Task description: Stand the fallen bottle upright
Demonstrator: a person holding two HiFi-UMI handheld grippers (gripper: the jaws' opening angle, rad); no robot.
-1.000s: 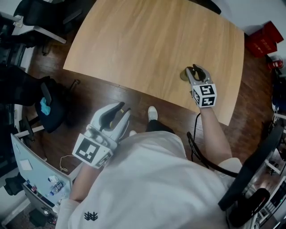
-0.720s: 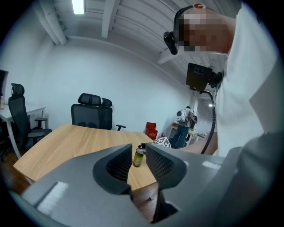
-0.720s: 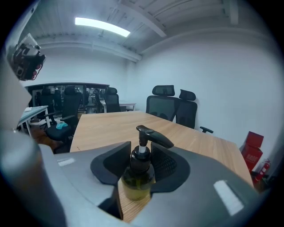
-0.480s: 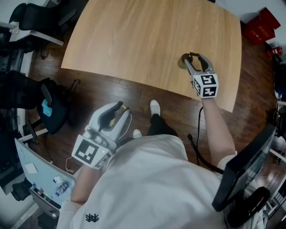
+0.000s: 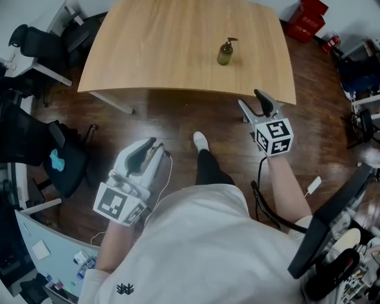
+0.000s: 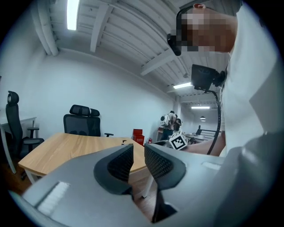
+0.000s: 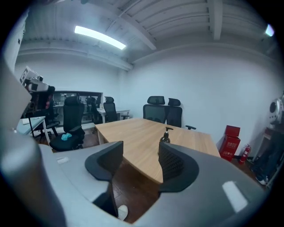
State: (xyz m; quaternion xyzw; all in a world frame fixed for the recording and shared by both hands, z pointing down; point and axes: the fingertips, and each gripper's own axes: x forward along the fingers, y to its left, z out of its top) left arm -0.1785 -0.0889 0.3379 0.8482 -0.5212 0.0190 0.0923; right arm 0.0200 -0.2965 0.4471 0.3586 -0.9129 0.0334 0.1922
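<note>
A dark olive pump bottle [image 5: 225, 52] [image 7: 165, 136] stands upright on the wooden table [image 5: 166, 47] [image 7: 133, 137], near its right front corner. Nothing touches it. My right gripper [image 5: 254, 102] [image 7: 140, 155] is open and empty, held off the table's near edge over the dark floor, well short of the bottle and pointing toward it. Low at the left beside the person's body, my left gripper [image 5: 153, 146] [image 6: 138, 153] has its jaws together with nothing between them. It is far from the table [image 6: 57, 148].
Dark wood floor surrounds the table. Black office chairs [image 7: 162, 111] stand at its far side. Another chair holding a teal item [image 5: 56, 159] is at the left. Red boxes [image 5: 306, 18] sit beyond the right corner. The person's shoe [image 5: 200, 142] is on the floor below the table edge.
The right gripper opened, let go of the bottle and drew back off the table toward the person. The bottle stays standing. The left gripper drifted slightly with the body.
</note>
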